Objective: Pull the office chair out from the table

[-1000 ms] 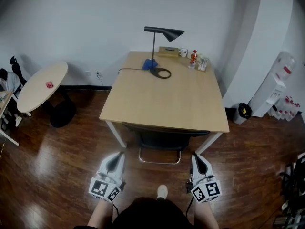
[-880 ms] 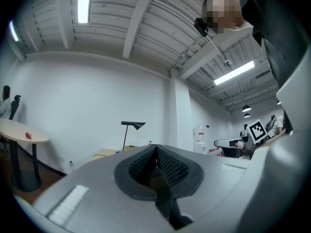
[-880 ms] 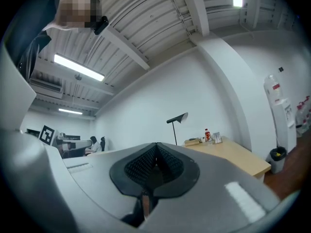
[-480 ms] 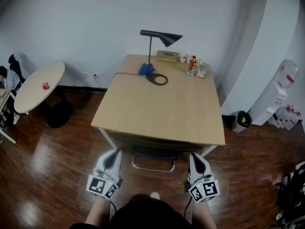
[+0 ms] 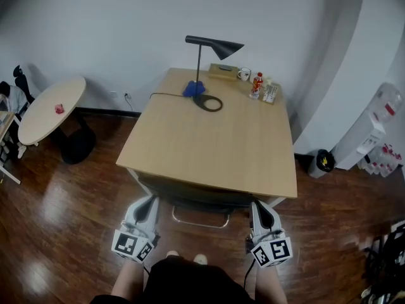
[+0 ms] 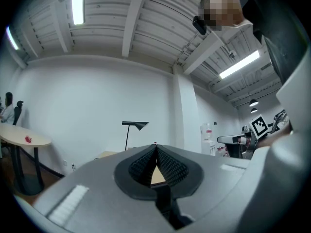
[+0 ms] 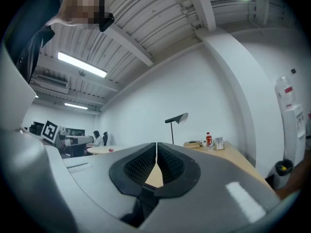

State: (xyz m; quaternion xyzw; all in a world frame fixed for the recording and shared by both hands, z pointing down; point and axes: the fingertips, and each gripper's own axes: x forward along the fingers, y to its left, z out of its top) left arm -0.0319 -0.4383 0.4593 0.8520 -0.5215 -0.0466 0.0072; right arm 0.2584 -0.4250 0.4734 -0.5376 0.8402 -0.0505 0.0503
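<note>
The office chair [image 5: 201,199] is tucked under the near edge of the wooden table [image 5: 209,138]; only its dark backrest top and chrome base bar show in the head view. My left gripper [image 5: 149,201] is shut and empty, just short of the chair's left corner. My right gripper [image 5: 259,206] is shut and empty too, near the chair's right corner below the table edge. In the left gripper view the pads [image 6: 156,165] meet, with the tabletop beyond. The right gripper view shows its pads [image 7: 156,165] closed the same way.
On the table's far end stand a black desk lamp [image 5: 214,46], a blue object [image 5: 193,88], a mug [image 5: 243,74] and a bottle [image 5: 256,83]. A round white table [image 5: 52,109] is at the left, a water dispenser [image 5: 374,127] and a small bin [image 5: 323,162] at the right.
Both grippers and the person have moved forward toward the table. The chair back now lies closer to the jaw tips. Both stay shut.
</note>
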